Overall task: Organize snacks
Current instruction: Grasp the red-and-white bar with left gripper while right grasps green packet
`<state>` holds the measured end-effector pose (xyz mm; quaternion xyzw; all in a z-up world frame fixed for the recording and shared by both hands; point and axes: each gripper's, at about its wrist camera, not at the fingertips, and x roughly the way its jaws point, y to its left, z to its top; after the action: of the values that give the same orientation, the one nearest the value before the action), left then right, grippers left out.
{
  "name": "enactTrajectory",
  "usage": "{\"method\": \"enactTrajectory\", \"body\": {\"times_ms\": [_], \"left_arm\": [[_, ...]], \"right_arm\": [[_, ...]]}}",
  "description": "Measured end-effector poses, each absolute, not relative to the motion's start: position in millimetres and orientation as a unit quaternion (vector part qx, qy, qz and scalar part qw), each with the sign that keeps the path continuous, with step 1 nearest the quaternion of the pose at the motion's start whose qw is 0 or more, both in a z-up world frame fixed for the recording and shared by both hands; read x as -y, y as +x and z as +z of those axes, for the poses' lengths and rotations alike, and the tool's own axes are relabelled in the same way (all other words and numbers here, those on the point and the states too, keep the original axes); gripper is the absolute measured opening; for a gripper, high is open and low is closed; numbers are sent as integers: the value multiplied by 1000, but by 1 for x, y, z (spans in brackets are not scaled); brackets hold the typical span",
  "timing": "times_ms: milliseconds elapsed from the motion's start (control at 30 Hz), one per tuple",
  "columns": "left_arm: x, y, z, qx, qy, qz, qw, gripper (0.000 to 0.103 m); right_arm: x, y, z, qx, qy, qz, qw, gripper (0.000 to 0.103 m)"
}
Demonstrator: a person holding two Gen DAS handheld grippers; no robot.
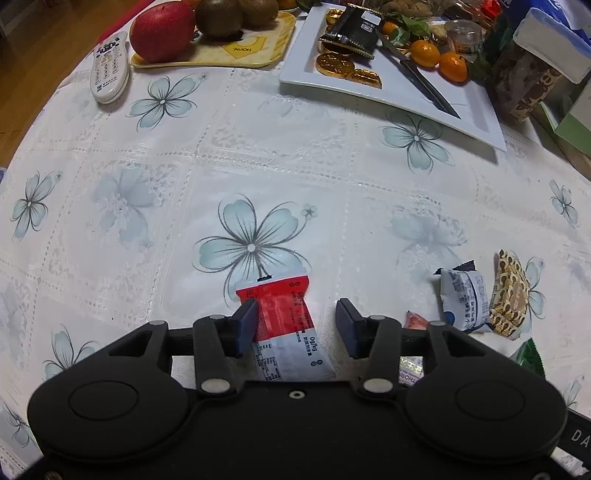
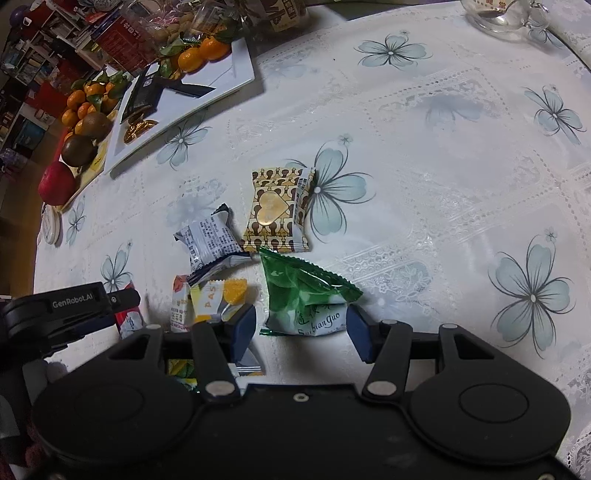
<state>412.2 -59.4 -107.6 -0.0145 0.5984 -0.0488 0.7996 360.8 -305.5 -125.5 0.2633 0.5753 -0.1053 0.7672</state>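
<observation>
left tongs [image 1: 297,325] spread over red packet [image 1: 284,314] | right tongs [image 2: 301,330] spread, straddling green packet [image 2: 306,295] | yellow packet [image 2: 221,301] beside

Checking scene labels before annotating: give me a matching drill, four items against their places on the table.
Things:
1. red-and-white snack packet
2. green foil snack packet
3. black-handled knife
4. red apple

Places:
A. on the yellow tray
B. between the left gripper's open jaws
C. on the white rectangular plate
D. between the right gripper's open jaws

Pairs: 1-B, 2-D, 3-C, 4-A
</observation>
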Motion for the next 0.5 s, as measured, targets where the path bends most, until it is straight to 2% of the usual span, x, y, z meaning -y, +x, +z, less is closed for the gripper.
{"method": "enactTrajectory", "body": {"times_ms": [200, 500], "left_arm": [[63, 410, -110, -598, 2, -36, 801, 57], [55, 410, -116, -625, -30, -22, 779, 57]], "right_arm": [[294, 364, -128, -568, 225, -114, 784, 60], [296, 362, -132, -565, 224, -114, 786, 61]]}}
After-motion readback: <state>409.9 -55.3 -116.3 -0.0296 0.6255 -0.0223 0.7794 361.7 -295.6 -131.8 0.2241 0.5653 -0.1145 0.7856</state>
